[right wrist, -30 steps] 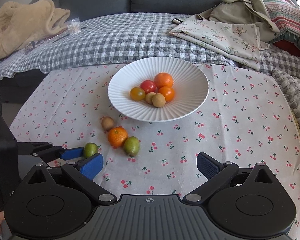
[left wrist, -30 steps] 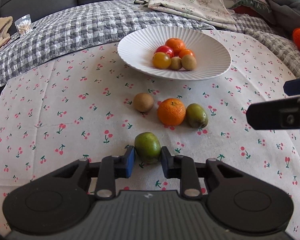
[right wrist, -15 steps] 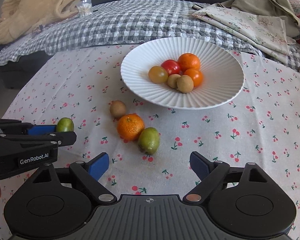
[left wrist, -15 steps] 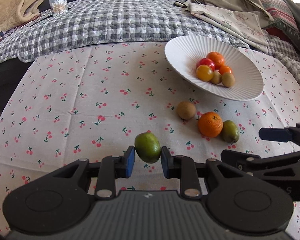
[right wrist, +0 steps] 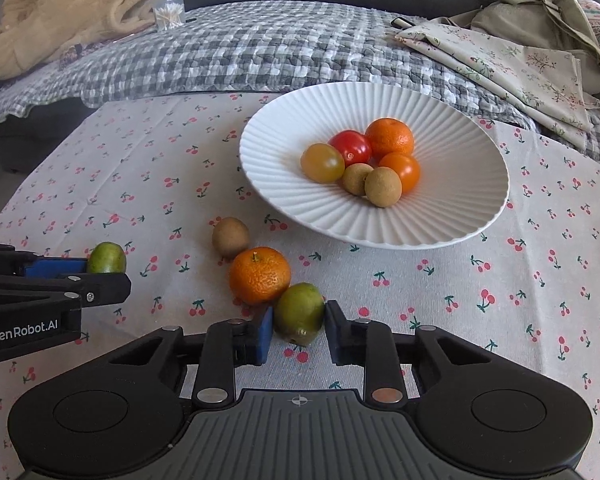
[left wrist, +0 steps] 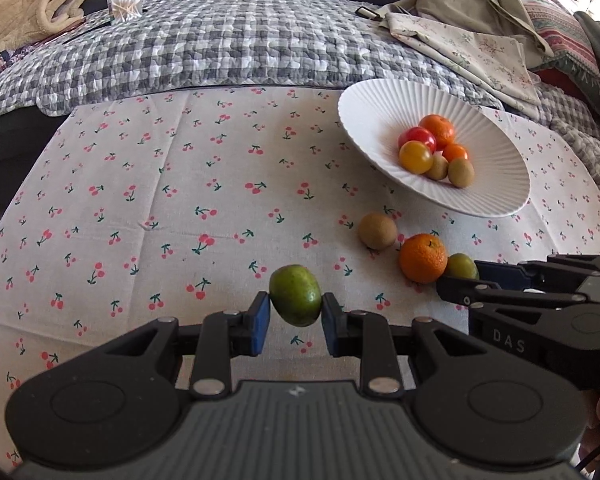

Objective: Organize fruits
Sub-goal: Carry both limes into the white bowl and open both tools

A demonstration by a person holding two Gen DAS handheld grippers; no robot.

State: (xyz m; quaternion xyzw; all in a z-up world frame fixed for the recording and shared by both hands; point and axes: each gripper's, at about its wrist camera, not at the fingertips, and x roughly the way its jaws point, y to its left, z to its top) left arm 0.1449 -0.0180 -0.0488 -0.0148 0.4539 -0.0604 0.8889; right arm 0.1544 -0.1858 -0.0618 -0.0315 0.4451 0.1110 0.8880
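My left gripper (left wrist: pixel 293 316) is shut on a green fruit (left wrist: pixel 295 294) and holds it above the cherry-print cloth; it also shows in the right wrist view (right wrist: pixel 106 257). My right gripper (right wrist: pixel 298 326) is shut on a second green fruit (right wrist: pixel 300 313) that rests on the cloth beside an orange mandarin (right wrist: pixel 259 274). A brown kiwi (right wrist: pixel 230 236) lies just behind the mandarin. A white ribbed bowl (right wrist: pixel 452 216) behind them holds several fruits: tomatoes, mandarins and kiwis.
A grey checked quilt (right wrist: pixel 236 48) lies past the table's far edge. Folded cloths (right wrist: pixel 512 60) lie at the back right, a beige blanket (right wrist: pixel 52 12) and a cup of cotton swabs (right wrist: pixel 170 12) at the back left.
My right gripper has moved forward and closed on the green fruit beside the mandarin. My left gripper has lifted its green fruit and drifted left.
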